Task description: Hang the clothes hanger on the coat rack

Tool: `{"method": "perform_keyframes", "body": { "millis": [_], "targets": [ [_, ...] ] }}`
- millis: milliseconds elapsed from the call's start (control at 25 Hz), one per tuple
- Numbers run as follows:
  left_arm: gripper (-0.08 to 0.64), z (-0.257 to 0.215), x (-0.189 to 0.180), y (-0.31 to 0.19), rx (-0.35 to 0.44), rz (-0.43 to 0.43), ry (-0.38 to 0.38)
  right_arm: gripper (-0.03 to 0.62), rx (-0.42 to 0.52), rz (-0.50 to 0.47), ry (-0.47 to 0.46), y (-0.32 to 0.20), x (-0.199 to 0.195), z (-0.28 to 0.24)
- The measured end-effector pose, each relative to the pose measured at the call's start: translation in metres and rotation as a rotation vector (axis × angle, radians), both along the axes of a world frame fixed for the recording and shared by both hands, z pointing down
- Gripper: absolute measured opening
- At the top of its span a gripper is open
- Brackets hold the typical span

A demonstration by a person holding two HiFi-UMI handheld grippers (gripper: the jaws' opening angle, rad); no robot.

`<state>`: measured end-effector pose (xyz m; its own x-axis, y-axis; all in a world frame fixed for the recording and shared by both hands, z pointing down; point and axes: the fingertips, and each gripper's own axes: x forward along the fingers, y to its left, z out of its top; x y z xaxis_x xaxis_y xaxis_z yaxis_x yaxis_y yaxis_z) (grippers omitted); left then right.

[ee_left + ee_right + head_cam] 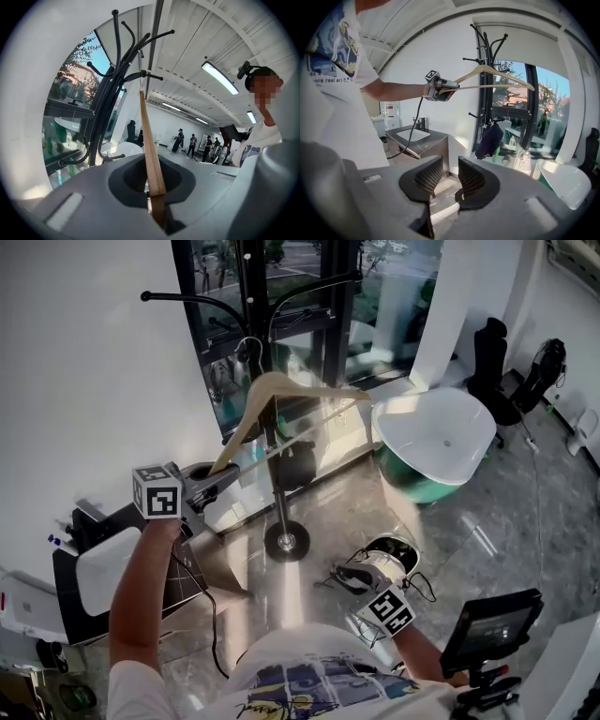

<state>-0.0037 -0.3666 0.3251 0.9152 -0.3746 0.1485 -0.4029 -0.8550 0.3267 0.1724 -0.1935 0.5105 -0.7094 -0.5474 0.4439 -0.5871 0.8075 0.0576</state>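
Clothes hanger (pixel 248 418) was pale natural wood. Coat rack (pixel 278 493) was black from hooks to base. Left gripper (pixel 217 474) had a grey shell; its cube (pixel 157 491) was white with black square markers. Right gripper (pixel 446 176) was grey, with black cross-hatched pads (pixel 471 176). Round table (pixel 441 437), far right, had a white top with green beneath. Shirt (pixel 309 681), near, was white with a blue and yellow print.

Left arm raised, right low.
Left gripper (pixel 225 479) clamped on clothes hanger (pixel 281 385), stretched level toward coat rack (pixel 278 493); right gripper (pixel 349 577) empty, jaws apart, farther from coat rack.
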Motion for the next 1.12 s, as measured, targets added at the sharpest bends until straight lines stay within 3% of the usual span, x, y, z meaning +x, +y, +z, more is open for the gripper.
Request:
{"method": "perform_keyframes", "body": {
  "millis": [280,640,1040,1120],
  "targets": [
    [0.006,0.028,-0.008,-0.032,0.009,-0.067,-0.016,0.103,0.007,0.019,0.010,-0.015,0.031,0.002],
    [0.015,0.048,-0.017,-0.069,0.095,-0.175,-0.070,0.103,0.007,0.038,0.001,-0.028,0.057,0.014],
    [0.046,0.048,-0.032,-0.085,0.137,-0.301,-0.137,0.103,-0.002,0.027,-0.027,-0.032,0.054,0.010],
    [0.096,0.050,-0.034,-0.085,0.136,-0.323,-0.152,0.103,-0.001,0.022,-0.029,-0.031,0.051,0.011]
  ]
}}
